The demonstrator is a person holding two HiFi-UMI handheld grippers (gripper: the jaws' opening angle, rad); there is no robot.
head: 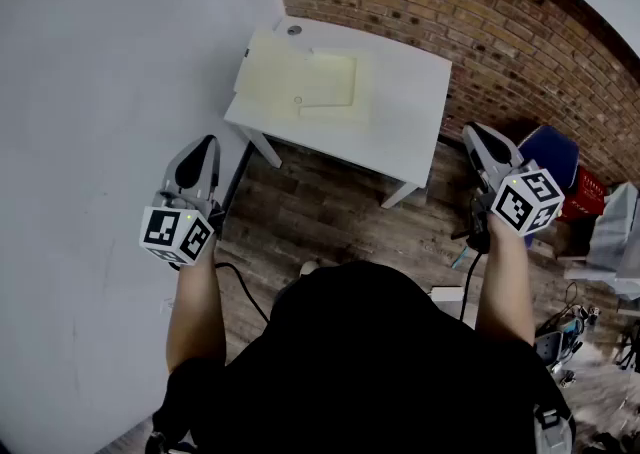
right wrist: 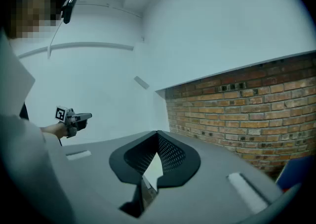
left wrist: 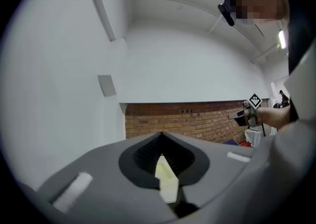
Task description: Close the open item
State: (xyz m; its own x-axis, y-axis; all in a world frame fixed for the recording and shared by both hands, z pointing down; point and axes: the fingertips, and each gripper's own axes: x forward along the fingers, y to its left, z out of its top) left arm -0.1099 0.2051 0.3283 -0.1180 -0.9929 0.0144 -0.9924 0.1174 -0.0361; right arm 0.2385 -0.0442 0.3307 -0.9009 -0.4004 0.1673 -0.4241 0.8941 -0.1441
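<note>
Left gripper [head: 208, 145] and right gripper [head: 478, 137] are both closed and empty. The pale open item [head: 300, 82] lies ahead between them, on the tabletop [head: 410, 117]. Best approach low, then push its free flap over gently.

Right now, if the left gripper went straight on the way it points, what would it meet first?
Probably the brick wall at the far end, near its corner with the white wall. The table lies lower, right of the left gripper; nothing nearer shows.
</note>
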